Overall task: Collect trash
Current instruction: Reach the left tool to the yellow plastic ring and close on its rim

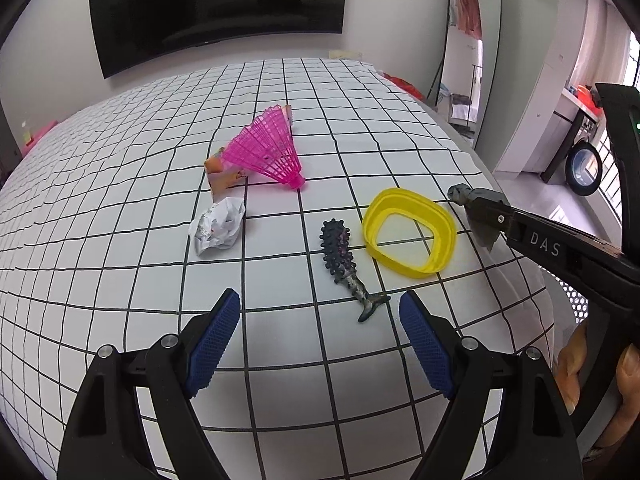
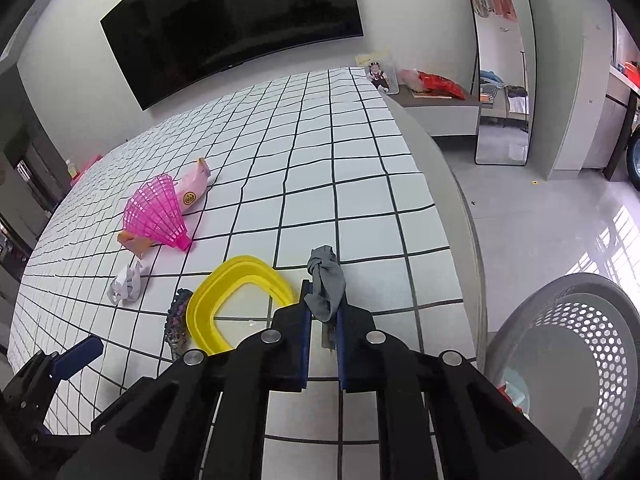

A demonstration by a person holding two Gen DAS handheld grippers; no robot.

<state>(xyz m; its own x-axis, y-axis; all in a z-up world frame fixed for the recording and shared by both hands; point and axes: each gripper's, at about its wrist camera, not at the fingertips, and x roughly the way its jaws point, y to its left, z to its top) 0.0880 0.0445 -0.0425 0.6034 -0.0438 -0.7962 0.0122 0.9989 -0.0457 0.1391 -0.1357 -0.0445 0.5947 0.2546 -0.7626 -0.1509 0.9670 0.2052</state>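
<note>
My right gripper [image 2: 322,312] is shut on a grey knotted scrap [image 2: 326,282] and holds it above the checkered bed near its right edge; it also shows in the left wrist view [image 1: 460,193]. My left gripper [image 1: 320,316] is open and empty above the bed. Ahead of it lie a crumpled white paper [image 1: 218,224], a dark spiky toy fish [image 1: 345,266], a yellow ring [image 1: 410,236], a pink shuttlecock [image 1: 268,148] and an orange-pink wrapper [image 1: 222,172]. The paper [image 2: 127,286], ring [image 2: 236,300], shuttlecock [image 2: 156,212] and a pink wrapper [image 2: 194,188] show in the right wrist view.
A grey perforated bin [image 2: 576,364] stands on the floor right of the bed, with some items inside. A black TV [image 1: 216,12] hangs on the far wall. A mirror [image 2: 502,80] and low cabinet [image 2: 440,108] stand at the right.
</note>
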